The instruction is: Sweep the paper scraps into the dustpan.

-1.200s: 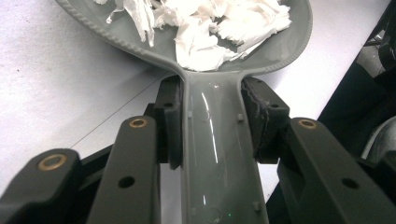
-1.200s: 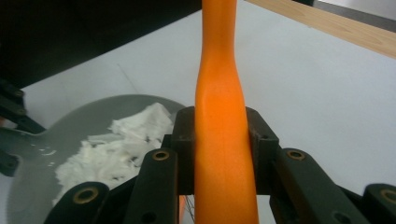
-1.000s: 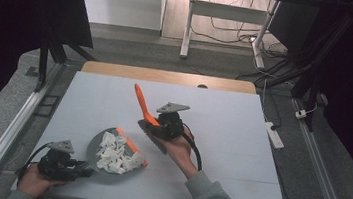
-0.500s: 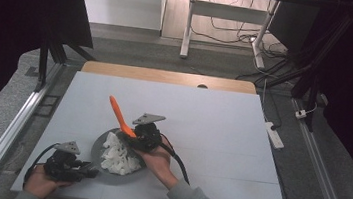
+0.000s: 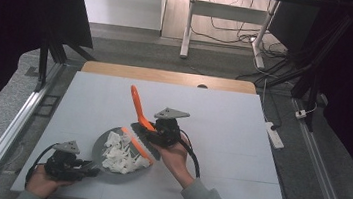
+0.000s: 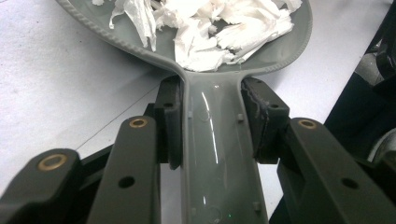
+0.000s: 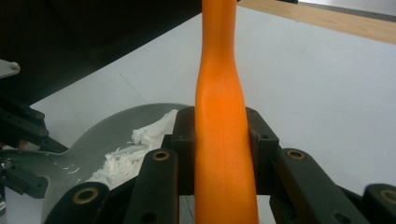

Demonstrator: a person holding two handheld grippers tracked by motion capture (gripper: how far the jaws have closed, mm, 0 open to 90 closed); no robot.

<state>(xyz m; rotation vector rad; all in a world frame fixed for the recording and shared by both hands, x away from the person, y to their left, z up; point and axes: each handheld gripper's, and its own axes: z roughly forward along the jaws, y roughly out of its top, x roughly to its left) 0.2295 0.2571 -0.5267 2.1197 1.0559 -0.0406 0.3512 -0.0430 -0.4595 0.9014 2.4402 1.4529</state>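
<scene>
High view: the grey dustpan (image 5: 120, 153) sits on the table (image 5: 240, 137), piled with white paper scraps (image 5: 122, 156). The left hand-held gripper (image 5: 87, 169) is clamped on its handle; the right hand-held gripper (image 5: 146, 132) pinches an orange brush (image 5: 137, 106) beside the rim. A careless flick of the brush could easily scatter scraps, or tip the pan if that handle grip twists.

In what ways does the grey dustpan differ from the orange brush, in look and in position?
The dustpan is grey and lies flat on the table, with white paper scraps in it; the brush is orange and tilted, its handle rising above the table. The left gripper holds the dustpan by its handle, while the right gripper holds the brush. Both are clamped at their handles.
</scene>
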